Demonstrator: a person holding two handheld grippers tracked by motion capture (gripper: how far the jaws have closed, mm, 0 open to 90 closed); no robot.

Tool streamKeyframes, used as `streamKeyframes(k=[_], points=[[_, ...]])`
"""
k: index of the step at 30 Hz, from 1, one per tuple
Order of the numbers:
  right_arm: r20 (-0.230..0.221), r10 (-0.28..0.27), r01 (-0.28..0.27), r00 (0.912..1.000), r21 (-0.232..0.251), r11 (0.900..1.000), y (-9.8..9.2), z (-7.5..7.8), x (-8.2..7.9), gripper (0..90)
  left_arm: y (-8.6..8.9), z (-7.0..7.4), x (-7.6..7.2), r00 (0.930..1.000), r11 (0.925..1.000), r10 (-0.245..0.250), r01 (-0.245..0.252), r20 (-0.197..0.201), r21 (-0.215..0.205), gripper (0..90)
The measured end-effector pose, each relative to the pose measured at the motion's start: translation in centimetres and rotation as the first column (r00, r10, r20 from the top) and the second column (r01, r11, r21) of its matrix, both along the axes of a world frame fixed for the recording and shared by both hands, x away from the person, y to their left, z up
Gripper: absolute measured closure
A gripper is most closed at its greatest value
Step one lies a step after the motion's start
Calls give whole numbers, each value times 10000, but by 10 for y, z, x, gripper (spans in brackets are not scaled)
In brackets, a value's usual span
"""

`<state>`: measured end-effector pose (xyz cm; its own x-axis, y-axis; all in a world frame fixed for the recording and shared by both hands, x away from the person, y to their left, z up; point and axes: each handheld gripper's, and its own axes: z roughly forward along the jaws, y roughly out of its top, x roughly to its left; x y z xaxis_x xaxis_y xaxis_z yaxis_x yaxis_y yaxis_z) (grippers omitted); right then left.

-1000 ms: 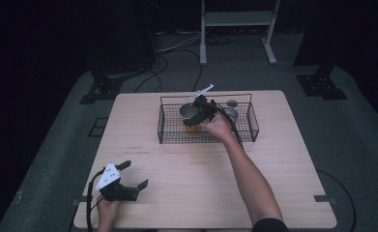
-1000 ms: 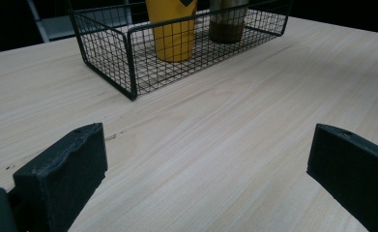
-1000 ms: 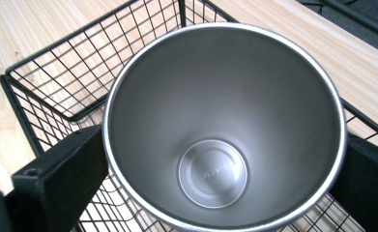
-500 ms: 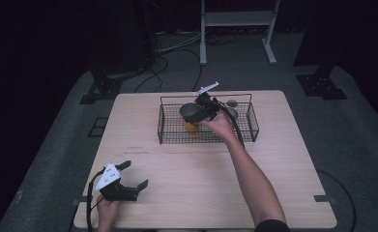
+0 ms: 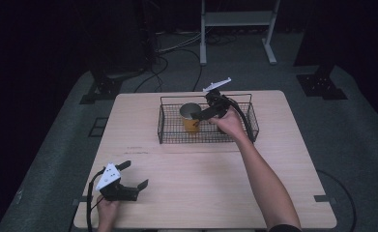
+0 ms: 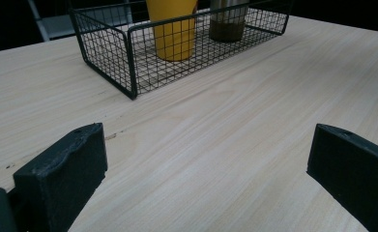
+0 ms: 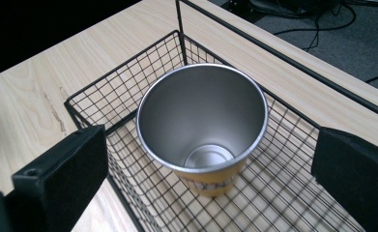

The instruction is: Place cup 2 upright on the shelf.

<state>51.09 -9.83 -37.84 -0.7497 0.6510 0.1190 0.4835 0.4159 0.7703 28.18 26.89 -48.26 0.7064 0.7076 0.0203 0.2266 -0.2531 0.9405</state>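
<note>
right gripper view: right gripper jaws apart, above yellow cup standing upright in wire basket. left gripper jaws apart, low over table.

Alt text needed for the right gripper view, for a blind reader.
A yellow cup with an empty metal inside stands upright in a black wire basket on a wooden table. The right gripper hangs above it, jaws open, one either side.

Tool: jaws spread wide, low over bare worktop.
Basket: black wire, ahead on the worktop.
Inside: yellow cup beside steel cup.
</note>
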Motion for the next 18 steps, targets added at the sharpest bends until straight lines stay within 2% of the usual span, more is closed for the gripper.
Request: streamKeyframes(k=[18], points=[[236, 179, -179, 9996, -11, 9998, -34, 18, -31, 0, 0, 0, 0, 10000, 10000, -18, 18, 25, -12, 0]])
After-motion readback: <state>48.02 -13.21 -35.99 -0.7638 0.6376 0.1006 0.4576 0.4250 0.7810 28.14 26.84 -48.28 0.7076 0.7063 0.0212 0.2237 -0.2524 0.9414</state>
